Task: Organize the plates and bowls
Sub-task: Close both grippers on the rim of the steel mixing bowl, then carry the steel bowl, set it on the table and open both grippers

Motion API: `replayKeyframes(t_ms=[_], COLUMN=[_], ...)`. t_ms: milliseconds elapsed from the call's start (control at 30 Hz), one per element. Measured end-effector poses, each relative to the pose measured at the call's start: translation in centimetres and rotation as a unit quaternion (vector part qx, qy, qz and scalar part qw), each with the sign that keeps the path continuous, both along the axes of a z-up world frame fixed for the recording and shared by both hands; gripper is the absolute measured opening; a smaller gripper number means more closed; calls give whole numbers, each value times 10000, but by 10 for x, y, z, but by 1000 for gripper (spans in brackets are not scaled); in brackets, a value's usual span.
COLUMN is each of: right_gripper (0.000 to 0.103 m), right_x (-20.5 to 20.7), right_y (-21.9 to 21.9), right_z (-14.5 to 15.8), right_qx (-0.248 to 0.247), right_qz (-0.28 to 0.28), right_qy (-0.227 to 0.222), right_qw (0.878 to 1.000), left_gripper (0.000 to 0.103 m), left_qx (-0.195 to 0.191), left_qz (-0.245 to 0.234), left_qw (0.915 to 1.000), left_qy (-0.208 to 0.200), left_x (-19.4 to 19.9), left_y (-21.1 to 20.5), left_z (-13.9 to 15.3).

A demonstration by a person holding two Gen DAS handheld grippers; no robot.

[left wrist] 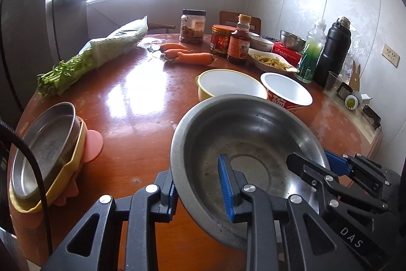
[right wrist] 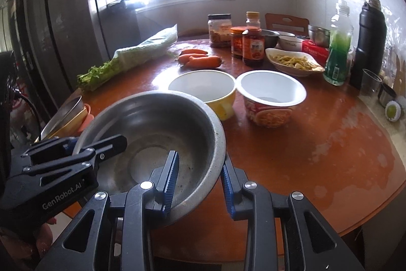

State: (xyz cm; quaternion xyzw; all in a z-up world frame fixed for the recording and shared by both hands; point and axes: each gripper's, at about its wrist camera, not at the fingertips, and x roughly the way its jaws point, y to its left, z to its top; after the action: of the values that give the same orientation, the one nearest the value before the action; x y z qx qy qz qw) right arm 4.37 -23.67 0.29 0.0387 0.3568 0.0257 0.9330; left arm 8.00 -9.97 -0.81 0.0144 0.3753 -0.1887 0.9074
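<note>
A dull steel bowl point(left wrist: 248, 139) point(right wrist: 157, 128) hangs tilted above the near edge of the round brown table point(left wrist: 132, 98), held on two sides. My left gripper point(left wrist: 196, 177) point(right wrist: 96, 144) is shut on its left rim, one blue pad inside and one outside. On the opposite rim, my right gripper point(right wrist: 200, 164) point(left wrist: 312, 159) is shut the same way. Behind the bowl stand a yellow bowl point(left wrist: 228, 83) point(right wrist: 203, 85) and a red noodle cup point(left wrist: 286, 90) point(right wrist: 271, 95). At the left edge a steel plate point(left wrist: 43, 151) point(right wrist: 66, 116) lies stacked on a yellow plate and a pink one.
Carrots point(left wrist: 190, 55), bagged celery point(left wrist: 96, 55), jars point(left wrist: 192, 26), a sauce bottle point(left wrist: 239, 40), a white dish of food point(left wrist: 274, 60), a green bottle point(left wrist: 310, 55) and a black flask point(left wrist: 333, 50) crowd the far side. A small steel bowl point(left wrist: 291, 38) sits at the back.
</note>
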Motion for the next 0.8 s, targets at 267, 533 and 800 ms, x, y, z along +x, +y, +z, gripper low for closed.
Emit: replayKeyframes(t_ms=[267,533,800], right_gripper=[34,34,34], right_x=[3,8,12], right_y=[13,15,9], right_z=[-2,-12,-22], right_qx=[-105,-22,94], right_qz=[27,73,38], right_qy=[78,225,304], right_qw=[9999,9997,9995], left_gripper=[29,29,29], left_qx=[-39,49,110], left_qz=[-1,-29,-60], left_qw=[9999,9998,9996], left_qy=[122,170,267], left_x=[2,2,7], left_y=[12,13,7], left_z=[-9,-15,-25])
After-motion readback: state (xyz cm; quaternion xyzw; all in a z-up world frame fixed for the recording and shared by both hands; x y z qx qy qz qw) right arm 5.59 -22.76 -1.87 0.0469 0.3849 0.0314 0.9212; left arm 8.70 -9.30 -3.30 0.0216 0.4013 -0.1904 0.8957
